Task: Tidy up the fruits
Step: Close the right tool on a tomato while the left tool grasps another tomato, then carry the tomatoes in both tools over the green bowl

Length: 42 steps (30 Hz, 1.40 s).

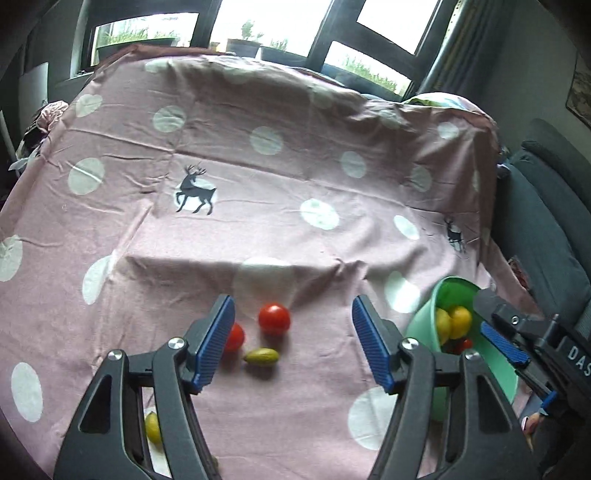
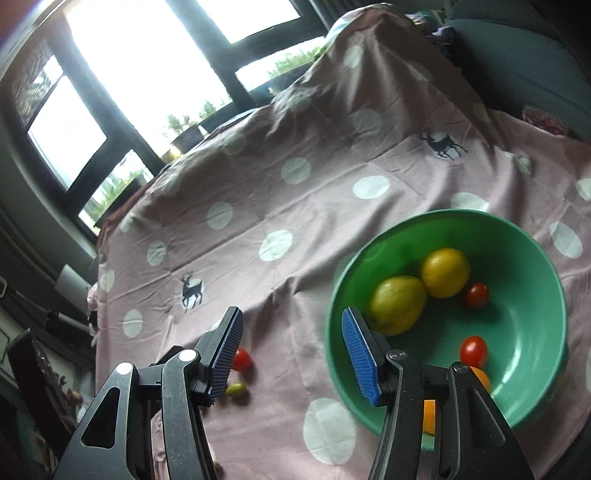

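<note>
Fruits first: a red tomato (image 1: 274,318) is sitting out on the pink spotted cloth (image 1: 258,166), right between the left tongs' fingers as the left wrist view sees it, and a second red tomato (image 1: 235,336) is peeking out from behind the left blue pad (image 1: 216,343), with a small olive-green fruit (image 1: 261,356) lying just beside the pair, nearer the camera. A small yellow fruit (image 1: 152,428) is showing through the frame of the left tongs, low down. Over to the right, the green bowl (image 2: 517,236) is resting on the same cloth and it is filling up nicely: a yellow-green pear-shaped fruit (image 2: 397,304) is touching a round yellow fruit (image 2: 445,272), a small red tomato (image 2: 476,295) is sitting just beside that one, another small red tomato (image 2: 473,350) is lying nearer the camera, and an orange fruit (image 2: 482,378) is half hidden behind the tongs' frame. The left tongs (image 1: 293,341) are hanging spread wide over the loose fruits, pinching nothing. The right tongs (image 2: 291,354) are spread wide too, empty, with one blue pad over the bowl's near rim and the other over the cloth. Beyond it all, the cloth is running back over the counter towards dark-framed windows (image 1: 266,22) with potted plants (image 1: 243,42) on the sill.
</note>
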### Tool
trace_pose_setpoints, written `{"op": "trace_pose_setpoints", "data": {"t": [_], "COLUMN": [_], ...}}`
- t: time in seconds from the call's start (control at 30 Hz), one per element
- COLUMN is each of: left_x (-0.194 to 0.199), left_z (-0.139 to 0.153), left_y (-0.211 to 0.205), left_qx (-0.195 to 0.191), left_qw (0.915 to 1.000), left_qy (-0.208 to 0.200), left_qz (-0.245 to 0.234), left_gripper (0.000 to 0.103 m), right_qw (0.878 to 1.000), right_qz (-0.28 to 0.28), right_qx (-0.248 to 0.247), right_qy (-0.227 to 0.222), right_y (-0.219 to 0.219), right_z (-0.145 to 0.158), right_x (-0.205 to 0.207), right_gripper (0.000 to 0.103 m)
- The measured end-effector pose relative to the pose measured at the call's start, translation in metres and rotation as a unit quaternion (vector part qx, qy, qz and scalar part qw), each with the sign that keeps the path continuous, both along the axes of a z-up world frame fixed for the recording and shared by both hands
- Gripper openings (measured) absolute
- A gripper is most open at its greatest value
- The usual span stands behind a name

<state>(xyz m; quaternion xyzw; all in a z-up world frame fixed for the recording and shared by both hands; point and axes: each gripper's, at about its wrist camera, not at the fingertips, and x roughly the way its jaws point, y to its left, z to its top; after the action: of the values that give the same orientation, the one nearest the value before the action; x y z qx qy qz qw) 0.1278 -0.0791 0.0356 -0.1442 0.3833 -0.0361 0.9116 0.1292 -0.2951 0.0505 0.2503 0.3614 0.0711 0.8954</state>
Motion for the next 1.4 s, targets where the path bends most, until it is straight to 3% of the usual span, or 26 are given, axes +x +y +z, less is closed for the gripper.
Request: {"op": "trace_pose_setpoints", "data": {"t": [0.17,0.43,0.67,0.83,1.07,1.4], "left_x": [0.006,0.015,0.024,0.032,0.045,0.046], "left_z": [-0.014,-0.033,-0.053,-0.064,-0.077,-0.083], "left_y": [0.028,0.034,0.046,0.048,0.047,0.044], "left_qx": [-0.029,-0.006,-0.011,-0.020,-0.036,-0.041], "left_qw": [0.9992,0.9987,0.9967,0.9952,0.9924,0.9921], "left_qy": [0.022,0.046,0.077,0.094,0.116,0.117], "left_qz": [0.015,0.019,0.025,0.019,0.016,0.018], "left_gripper": [0.065,0.063,0.050,0.042,0.040,0.030], "right_qw": [0.999,0.993,0.982,0.979,0.977,0.975], "right_qz": [0.049,0.099,0.143,0.139,0.135,0.132], "right_qx": [-0.007,0.008,0.078,0.086,0.098,0.109], "right_qy": [0.009,0.060,0.096,0.118,0.131,0.140], "right_y": [0.032,0.064,0.085,0.097,0.100,0.102], "right_z": [-0.010,-0.044,-0.073,-0.091,-0.105,-0.114], "right_x": [0.014,0.039,0.058,0.069,0.079,0.084], "right_gripper": [0.056,0.056,0.041,0.040,0.039,0.033]}}
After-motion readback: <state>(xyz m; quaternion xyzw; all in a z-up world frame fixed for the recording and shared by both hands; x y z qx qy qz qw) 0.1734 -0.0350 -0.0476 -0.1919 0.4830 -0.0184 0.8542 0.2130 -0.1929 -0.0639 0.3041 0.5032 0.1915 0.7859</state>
